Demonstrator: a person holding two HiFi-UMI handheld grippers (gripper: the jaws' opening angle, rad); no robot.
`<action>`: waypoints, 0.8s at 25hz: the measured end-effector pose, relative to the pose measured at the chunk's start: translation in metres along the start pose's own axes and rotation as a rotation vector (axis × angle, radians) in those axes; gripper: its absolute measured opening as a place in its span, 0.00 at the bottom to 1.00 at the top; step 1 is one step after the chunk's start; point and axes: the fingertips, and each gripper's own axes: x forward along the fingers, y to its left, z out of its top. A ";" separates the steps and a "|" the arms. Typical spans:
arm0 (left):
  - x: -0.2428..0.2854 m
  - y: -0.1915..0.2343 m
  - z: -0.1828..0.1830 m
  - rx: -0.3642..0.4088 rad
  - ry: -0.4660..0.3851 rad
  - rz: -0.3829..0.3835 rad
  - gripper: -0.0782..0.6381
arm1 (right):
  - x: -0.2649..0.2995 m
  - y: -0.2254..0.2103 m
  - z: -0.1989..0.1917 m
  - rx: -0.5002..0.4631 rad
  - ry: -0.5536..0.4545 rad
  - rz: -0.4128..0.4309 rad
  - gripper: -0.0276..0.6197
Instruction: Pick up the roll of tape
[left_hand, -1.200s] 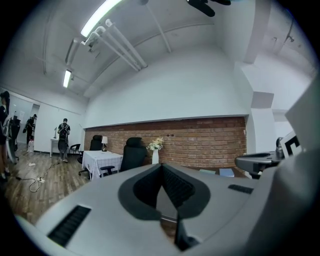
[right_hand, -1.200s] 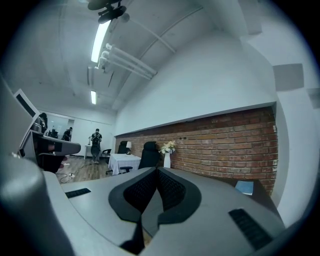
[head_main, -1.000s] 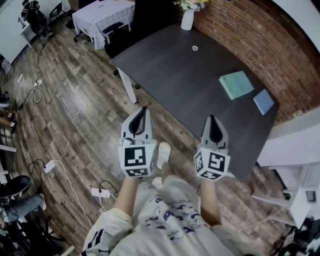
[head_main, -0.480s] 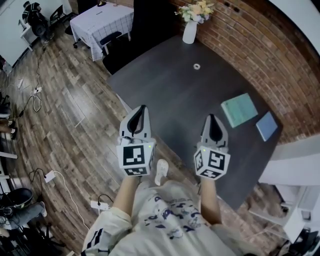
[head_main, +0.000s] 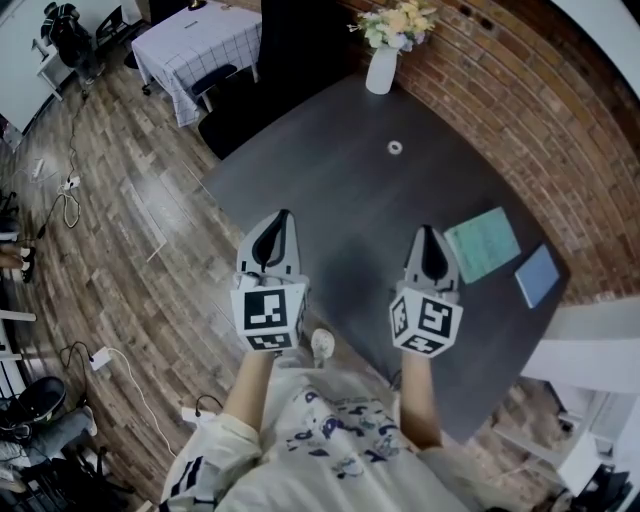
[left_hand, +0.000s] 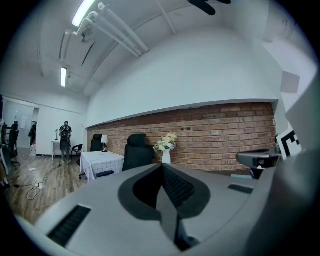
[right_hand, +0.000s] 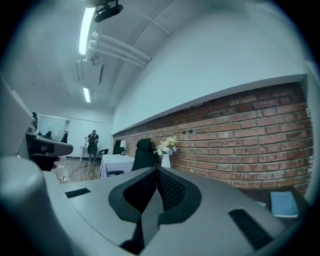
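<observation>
Left tool (head_main: 280, 222) and right tool (head_main: 428, 238) are both pressed together and empty, roll of tape (head_main: 395, 148) lies well ahead of them on the worktop (head_main: 340, 170); arriving unspread likely just shoves the roll away.

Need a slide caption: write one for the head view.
Shut left gripper and shut right gripper at a dark table edge; roll of tape far ahead, near a vase.

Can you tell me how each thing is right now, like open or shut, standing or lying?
left gripper: shut, empty
right gripper: shut, empty
roll of tape: lying flat on the table, untouched
vase: upright, holding flowers
green book: closed, lying flat
blue book: closed, lying flat
</observation>
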 end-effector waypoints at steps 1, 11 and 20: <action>0.007 0.001 0.000 0.003 0.003 -0.005 0.11 | 0.006 -0.003 -0.001 0.004 0.005 -0.006 0.05; 0.097 0.026 -0.006 0.003 0.041 -0.076 0.11 | 0.087 -0.019 -0.010 0.044 0.072 -0.077 0.05; 0.209 0.037 -0.009 0.014 0.085 -0.215 0.11 | 0.184 -0.026 -0.013 0.049 0.114 -0.136 0.05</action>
